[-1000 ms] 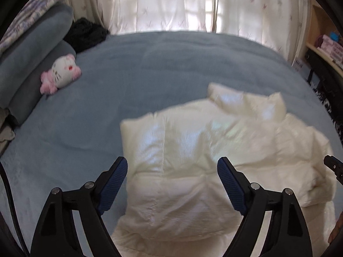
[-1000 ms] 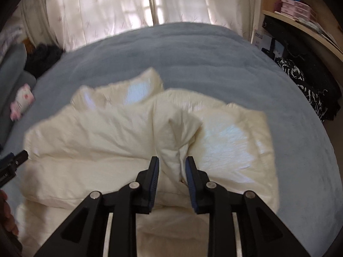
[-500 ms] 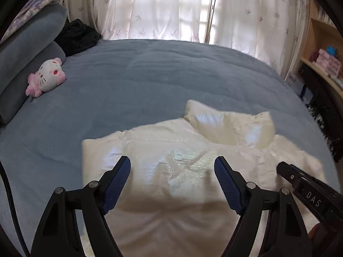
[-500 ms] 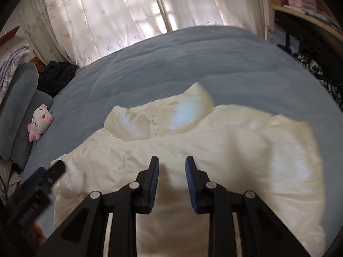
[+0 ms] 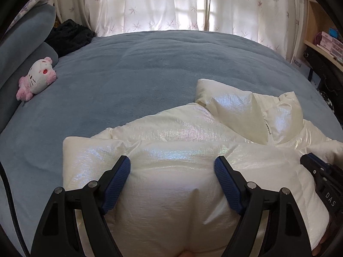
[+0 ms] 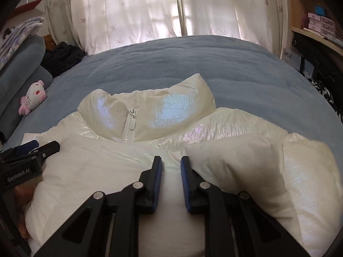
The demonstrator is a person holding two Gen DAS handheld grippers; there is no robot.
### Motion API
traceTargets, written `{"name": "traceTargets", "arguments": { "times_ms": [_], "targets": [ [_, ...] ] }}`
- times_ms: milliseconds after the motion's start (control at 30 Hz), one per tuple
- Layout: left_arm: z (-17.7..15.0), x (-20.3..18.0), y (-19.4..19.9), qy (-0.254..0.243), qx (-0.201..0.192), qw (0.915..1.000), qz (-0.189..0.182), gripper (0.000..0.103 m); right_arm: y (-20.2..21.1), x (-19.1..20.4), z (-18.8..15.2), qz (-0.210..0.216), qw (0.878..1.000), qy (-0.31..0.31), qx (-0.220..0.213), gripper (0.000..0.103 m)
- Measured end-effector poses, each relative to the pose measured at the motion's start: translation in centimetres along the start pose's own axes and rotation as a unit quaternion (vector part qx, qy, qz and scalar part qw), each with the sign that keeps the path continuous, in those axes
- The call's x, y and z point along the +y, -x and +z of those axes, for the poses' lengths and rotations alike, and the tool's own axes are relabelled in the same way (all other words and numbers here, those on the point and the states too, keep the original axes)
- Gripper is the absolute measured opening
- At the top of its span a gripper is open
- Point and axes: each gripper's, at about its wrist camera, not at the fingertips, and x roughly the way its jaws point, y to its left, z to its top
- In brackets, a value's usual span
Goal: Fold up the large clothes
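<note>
I've got the white puffer jacket (image 5: 178,150) lying on the blue-grey bed cover (image 5: 150,68), near edge of the bed, collar (image 6: 171,109) pointing toward the curtains (image 5: 171,2). Zip (image 6: 131,120) closed up to the collar.

My left gripper (image 5: 172,169): jaws wide, a thick fold of the jacket bulging up between the blue pads (image 5: 120,177). Fabric sits against both pads and looks bunched between them, so I read it as gripping the fold, but the actual contact is partly hidden by the puffed fabric, so not certain how firmly.

My right gripper (image 6: 171,167): jaws narrow and closing. Jacket fabric runs between the pads (image 6: 157,182); a narrow gap of white cloth shows between them, and I can't see the pads pressing on it yet. A folded-over flap, probably a sleeve (image 6: 231,167), lies just right of the right jaw.

Each gripper shows at the edge of the other's view, both low over the jacket, side by side.

Off to the side: pink and white plush toy (image 5: 36,79) against the grey pillows (image 5: 23,38), dark clothing heap (image 5: 68,36) in the far corner, shelf (image 6: 317,30) with boxes on the right.
</note>
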Motion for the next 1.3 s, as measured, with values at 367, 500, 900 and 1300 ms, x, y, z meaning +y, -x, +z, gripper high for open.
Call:
{"name": "traceTargets", "arguments": {
  "times_ms": [367,500,900,1300],
  "targets": [
    [-0.9,0.4,-1.4,0.004,-0.017,0.9998,-0.006,0.08,-1.7,-0.2,-0.2,0.013,1.0,-0.005,-0.004,0.016],
    [-1.0,0.4,-0.5,-0.001,-0.009,1.0,-0.004,0.08,-1.0,-0.2,-0.4,0.011,1.0,-0.004,0.0,0.016],
    [-2.4,2.7,9.4,0.026,-0.008,0.9996,0.001,0.08,6.7,-1.5,-0.8,0.03,0.995,-0.09,0.03,0.026],
    [-7.2,2.5,22.9,-0.019,-0.013,0.9997,-0.012,0.08,19.2,-0.6,-5.2,0.098,0.986,-0.134,0.021,0.046]
  ]
}}
